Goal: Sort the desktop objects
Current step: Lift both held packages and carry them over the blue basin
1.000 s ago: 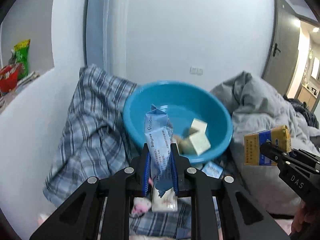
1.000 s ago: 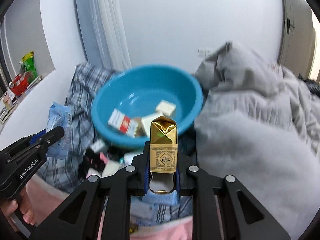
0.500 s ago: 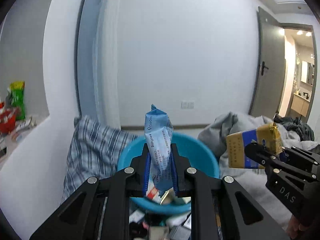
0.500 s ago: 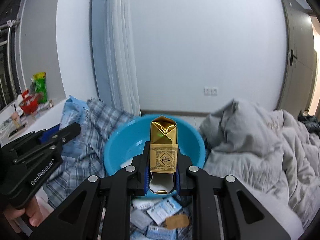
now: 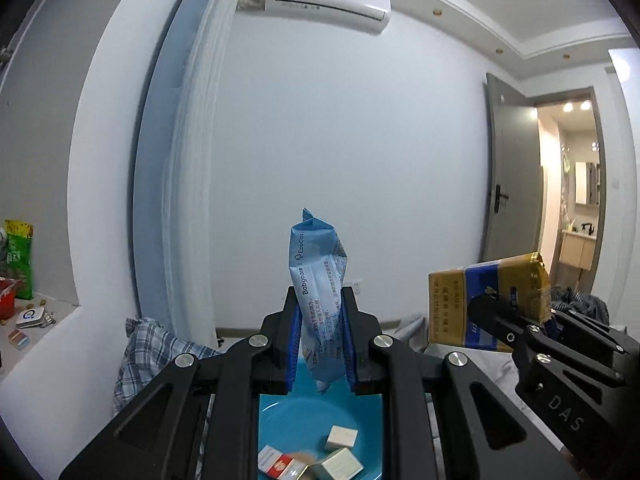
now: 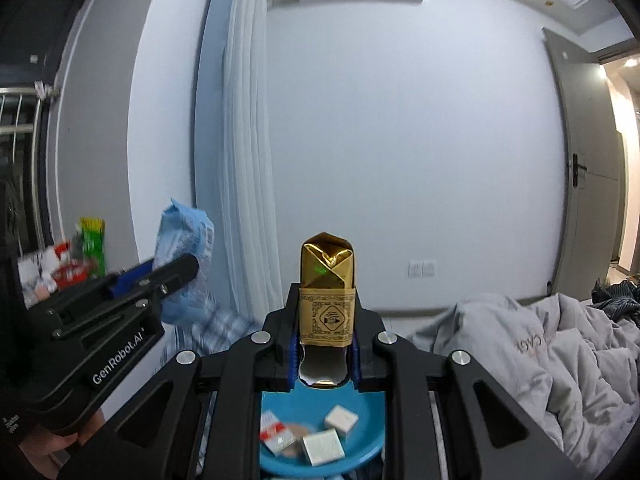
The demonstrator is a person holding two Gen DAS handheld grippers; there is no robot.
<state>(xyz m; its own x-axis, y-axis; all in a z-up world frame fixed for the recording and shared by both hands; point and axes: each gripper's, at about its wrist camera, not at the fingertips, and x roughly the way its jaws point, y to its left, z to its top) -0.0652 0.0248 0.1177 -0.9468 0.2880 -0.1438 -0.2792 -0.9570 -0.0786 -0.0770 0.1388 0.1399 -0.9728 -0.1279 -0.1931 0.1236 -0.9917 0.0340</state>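
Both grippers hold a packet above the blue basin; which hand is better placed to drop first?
Either; no clear edge. The left gripper clamps the light-blue wipes packet and the right gripper the gold packet, each with the round blue plastic basin directly below.

"Babycare" on blue packet (image 5: 318, 300), "GenRobot.AI" on left gripper (image 6: 176, 276)

Walls: plain white painted wall (image 5: 360, 160).
Cooling: white wall-mounted air conditioner (image 5: 332, 0) near the ceiling.
Window side: white pleated curtain (image 6: 248, 160).
Door: grey door (image 5: 512, 192) open onto a warmly lit room.
Bedding: rumpled grey quilt (image 6: 540, 352).
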